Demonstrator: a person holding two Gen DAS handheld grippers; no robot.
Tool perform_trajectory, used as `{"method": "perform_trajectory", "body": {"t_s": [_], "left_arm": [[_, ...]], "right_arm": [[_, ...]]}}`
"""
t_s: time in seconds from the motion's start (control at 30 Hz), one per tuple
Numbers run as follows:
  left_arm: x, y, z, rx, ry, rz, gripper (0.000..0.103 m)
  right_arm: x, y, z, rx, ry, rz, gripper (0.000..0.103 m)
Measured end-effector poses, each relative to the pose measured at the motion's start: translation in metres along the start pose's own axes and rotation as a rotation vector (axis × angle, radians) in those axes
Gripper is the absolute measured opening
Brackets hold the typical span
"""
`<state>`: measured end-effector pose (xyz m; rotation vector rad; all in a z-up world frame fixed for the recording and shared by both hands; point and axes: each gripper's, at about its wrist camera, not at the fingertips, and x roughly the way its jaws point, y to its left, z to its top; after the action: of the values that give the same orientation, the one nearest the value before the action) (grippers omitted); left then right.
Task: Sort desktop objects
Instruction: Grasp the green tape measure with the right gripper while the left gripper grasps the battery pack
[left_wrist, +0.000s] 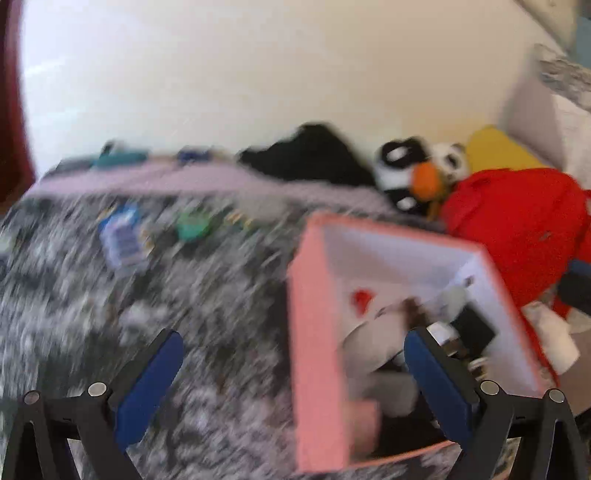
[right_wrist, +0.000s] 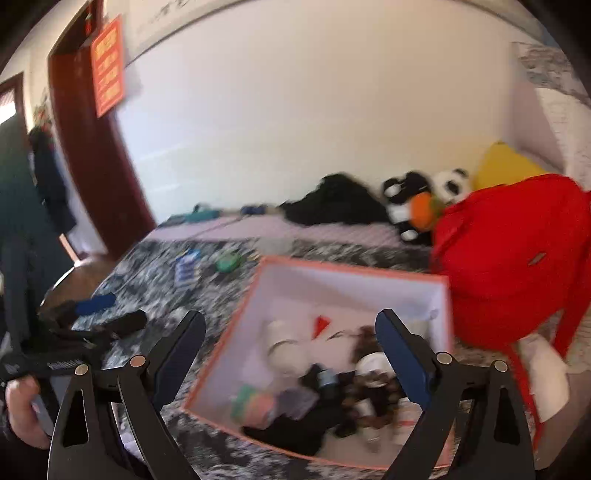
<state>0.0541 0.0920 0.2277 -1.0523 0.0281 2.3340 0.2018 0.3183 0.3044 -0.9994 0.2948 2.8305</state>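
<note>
A: Entry, sorting run; landmark is the pink box (right_wrist: 347, 275), open-topped, sitting on the grey mottled bed cover (left_wrist: 110, 332). Both tools stand wide with nothing between the fingers; the right tool (right_wrist: 291, 347) hangs over the near half of the box, the left tool (left_wrist: 295, 373) straddles the box's left wall.

B: Empty over the box; I'd judge each has just let something go there, or is about to reach out again. What is in the box?

A: A jumble against its near wall; a white cup (right_wrist: 286, 350), dark bits, something pale green and pink; too blurred to name more. Presumably collected there because the box is the sorting bin.

B: What remains outside it?

A: Left of the box and farther back: a blue-and-white packet (right_wrist: 187, 267) and a small green thing (right_wrist: 228, 262), lying apart on the cover; likely next candidates. Farther behind, near the wall, a teal item and a blue one, unclear.

B: Obstructions?

A: A red bag (right_wrist: 517, 258) presses against the box's right side, its strap trailing past the near right corner; it could snag the right tool. Behind the box: a panda toy (right_wrist: 448, 184) with an orange piece, a black cloth (right_wrist: 332, 201), a yellow cushion (right_wrist: 506, 164). Left of the box, the route to the packet looks open; the left view is heavily smeared, so positions are approximate.
</note>
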Motion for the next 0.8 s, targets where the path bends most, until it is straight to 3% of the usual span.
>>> {"method": "perform_trajectory", "body": {"t_s": [0.13, 0.23, 0.37, 0.47, 0.63, 0.8], "left_arm": [[0.02, 0.057, -0.017, -0.098, 0.06, 0.085, 0.099], [0.032, 0.106, -0.011, -0.183, 0.079, 0.159, 0.099], [0.057, 0.167, 0.014, -0.307, 0.114, 0.204, 0.099], [0.092, 0.194, 0.038, -0.345, 0.153, 0.211, 0.099], [0.173, 0.222, 0.077, -0.37, 0.246, 0.224, 0.099], [0.25, 0.245, 0.098, -0.428, 0.317, 0.225, 0.099]], "right_arm": [[0.044, 0.047, -0.01, -0.06, 0.084, 0.063, 0.095], [0.083, 0.077, -0.009, -0.11, 0.148, 0.085, 0.095], [0.145, 0.109, 0.017, -0.133, 0.205, 0.109, 0.095], [0.205, 0.123, 0.05, -0.118, 0.26, 0.104, 0.095], [0.344, 0.131, 0.094, 0.037, 0.447, 0.127, 0.095], [0.461, 0.121, 0.105, 0.193, 0.571, 0.089, 0.095]]}}
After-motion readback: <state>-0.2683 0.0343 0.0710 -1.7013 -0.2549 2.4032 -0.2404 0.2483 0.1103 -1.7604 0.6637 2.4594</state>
